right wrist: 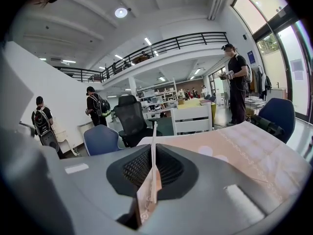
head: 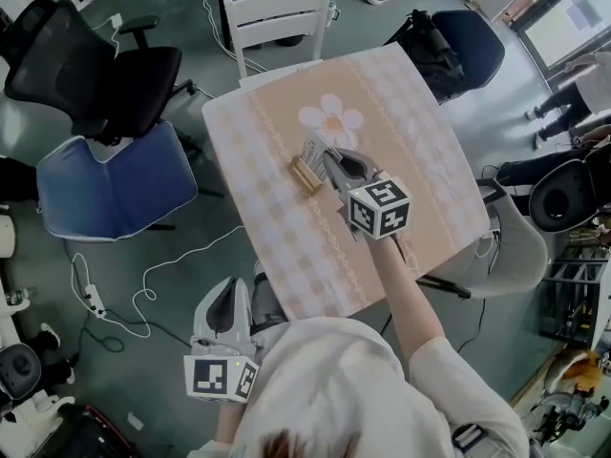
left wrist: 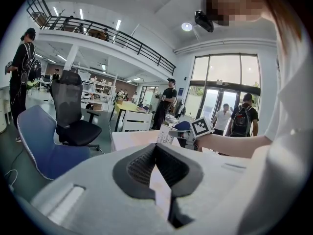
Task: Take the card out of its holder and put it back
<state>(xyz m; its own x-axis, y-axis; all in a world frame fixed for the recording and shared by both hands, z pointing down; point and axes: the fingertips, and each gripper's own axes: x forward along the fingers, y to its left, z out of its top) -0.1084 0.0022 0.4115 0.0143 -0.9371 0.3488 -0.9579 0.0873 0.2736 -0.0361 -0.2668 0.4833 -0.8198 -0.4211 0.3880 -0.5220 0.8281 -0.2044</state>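
1. We find the right gripper (head: 331,160) pinched shut on the thin card (head: 313,151), just above the wooden holder (head: 305,176). We cannot tell whether the card has cleared the slot.
2. Risk: the card pivots in this narrow grip and misses the slot.
3. Risk: the holder tips or slides, because the left gripper (left wrist: 156,148), closed and empty, hangs off the table (head: 420,160) and steadies nothing.
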